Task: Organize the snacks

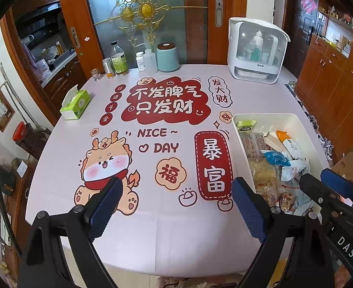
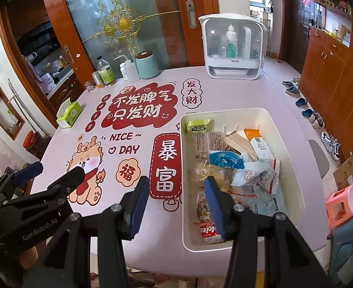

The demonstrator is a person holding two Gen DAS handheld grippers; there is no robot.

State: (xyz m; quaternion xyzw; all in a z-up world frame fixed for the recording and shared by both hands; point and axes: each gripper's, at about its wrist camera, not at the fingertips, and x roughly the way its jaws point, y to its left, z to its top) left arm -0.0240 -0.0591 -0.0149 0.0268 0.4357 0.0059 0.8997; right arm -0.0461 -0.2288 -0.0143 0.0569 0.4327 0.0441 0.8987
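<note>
Tools angled down over table (image 1: 176, 228): left tool (image 1: 176, 206) wide apart, right tool (image 2: 176, 204) parted (both empty).

A printed pink table (image 2: 152, 235) bears a white snack bin (image 2: 294, 168), tissue box (image 2: 69, 114), bottles (image 2: 106, 72) and a dish cabinet (image 2: 231, 48).

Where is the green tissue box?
The green tissue box sits near the table's left edge in both views, left of the big red sign on the tablecloth and in front of the jars and bottles.
</note>
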